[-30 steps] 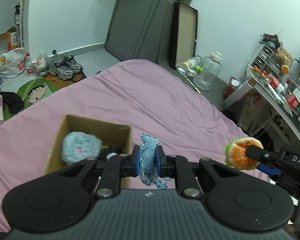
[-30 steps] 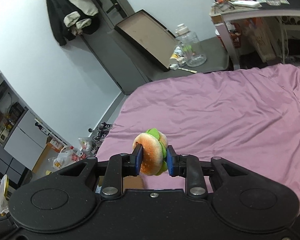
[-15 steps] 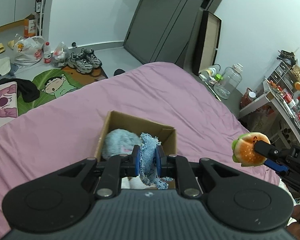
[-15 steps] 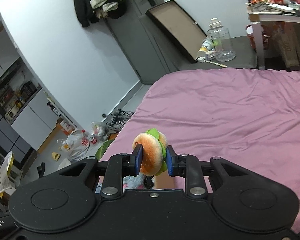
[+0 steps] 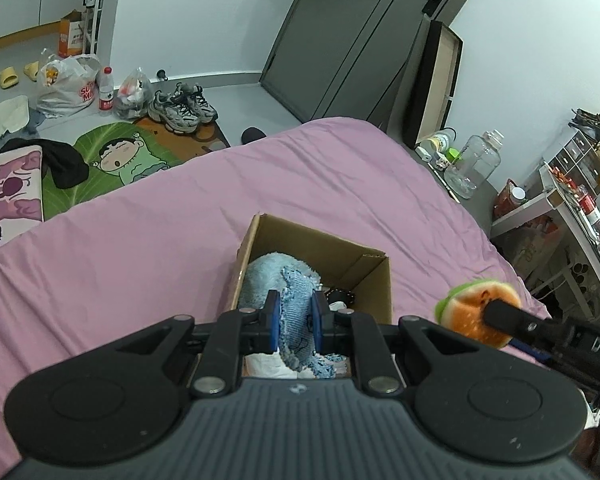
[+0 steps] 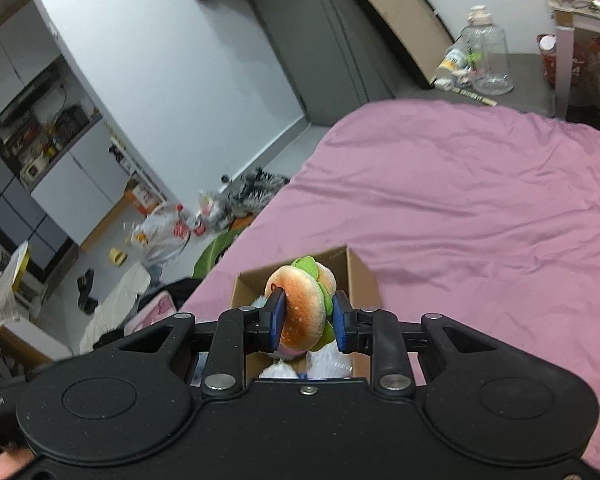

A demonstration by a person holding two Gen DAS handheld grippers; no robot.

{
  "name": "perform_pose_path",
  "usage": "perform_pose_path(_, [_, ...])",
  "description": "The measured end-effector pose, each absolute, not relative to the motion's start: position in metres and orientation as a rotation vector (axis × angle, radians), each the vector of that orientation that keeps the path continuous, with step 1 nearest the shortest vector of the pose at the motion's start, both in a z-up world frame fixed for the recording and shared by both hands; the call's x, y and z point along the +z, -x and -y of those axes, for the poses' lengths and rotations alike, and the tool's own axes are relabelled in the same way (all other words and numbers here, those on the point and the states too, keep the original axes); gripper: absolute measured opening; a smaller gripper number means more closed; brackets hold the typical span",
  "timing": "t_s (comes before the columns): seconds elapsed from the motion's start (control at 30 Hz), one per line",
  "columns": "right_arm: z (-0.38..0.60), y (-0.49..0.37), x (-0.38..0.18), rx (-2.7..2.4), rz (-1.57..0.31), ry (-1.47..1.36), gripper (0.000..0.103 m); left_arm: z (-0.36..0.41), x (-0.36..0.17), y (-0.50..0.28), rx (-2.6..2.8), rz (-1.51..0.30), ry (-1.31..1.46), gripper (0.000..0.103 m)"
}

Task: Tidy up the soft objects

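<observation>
An open cardboard box (image 5: 364, 270) sits on the pink bed (image 5: 180, 240). A fluffy light-blue plush (image 5: 262, 274) lies inside it. My left gripper (image 5: 294, 322) is shut on a blue denim fabric piece (image 5: 296, 312) and holds it over the box's near side. My right gripper (image 6: 306, 320) is shut on a plush hamburger (image 6: 304, 304) above the box (image 6: 360, 276). The hamburger also shows in the left wrist view (image 5: 474, 310), right of the box.
The bed's pink sheet (image 6: 480, 220) stretches to the right. On the floor beyond lie shoes (image 5: 182, 106), plastic bags (image 5: 66, 86) and a green cartoon mat (image 5: 116, 160). A glass jar (image 5: 474, 164) and a cluttered desk (image 5: 580, 204) stand at the right.
Both grippers have moved over the box: the denim piece now hangs above its opening, and the hamburger has come in over the box from the right. Both stay shut.
</observation>
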State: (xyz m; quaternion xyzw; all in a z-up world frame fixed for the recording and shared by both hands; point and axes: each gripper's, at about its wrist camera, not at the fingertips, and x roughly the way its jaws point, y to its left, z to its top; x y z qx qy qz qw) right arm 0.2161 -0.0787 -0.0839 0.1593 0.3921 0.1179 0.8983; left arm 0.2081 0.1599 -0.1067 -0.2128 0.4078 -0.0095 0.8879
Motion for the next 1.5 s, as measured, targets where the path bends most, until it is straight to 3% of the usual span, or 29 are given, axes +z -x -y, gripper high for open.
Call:
perform_pose_path(0.57, [0.06, -0.209, -0.117, 0.278, -0.91, -0.297, 0.029, -0.155, -0.124, -0.208, -0.013, -0.894, 0.441, 0.015])
perform_pose_path(0.63, [0.063, -0.21, -0.118, 0.28, -0.908, -0.306, 0.032, -0.152, -0.125, -0.208, -0.017, -0.899, 0.432, 0.015])
perform_pose_path(0.73, [0.068, -0.211, -0.117, 0.271, -0.905, -0.308, 0.045, -0.147, -0.126, -0.208, -0.024, -0.909, 0.427, 0.015])
perform_pose_path(1.13, [0.101, -0.21, -0.111, 0.233, -0.876, -0.361, 0.052, -0.118, -0.137, -0.217, -0.042, -0.973, 0.363, 0.016])
perform_pose_path(1.3, [0.116, -0.208, -0.108, 0.219, -0.86, -0.384, 0.052, -0.113, -0.132, -0.221, -0.013, -1.001, 0.356, 0.025])
perform_pose_path(1.37, [0.121, -0.208, -0.107, 0.217, -0.855, -0.394, 0.052, -0.111, -0.125, -0.22, -0.023, -0.985, 0.352, 0.034])
perform_pose_path(1.5, [0.128, -0.205, -0.104, 0.23, -0.844, -0.405, 0.053, -0.104, -0.114, -0.216, -0.004, -0.964, 0.325, 0.038])
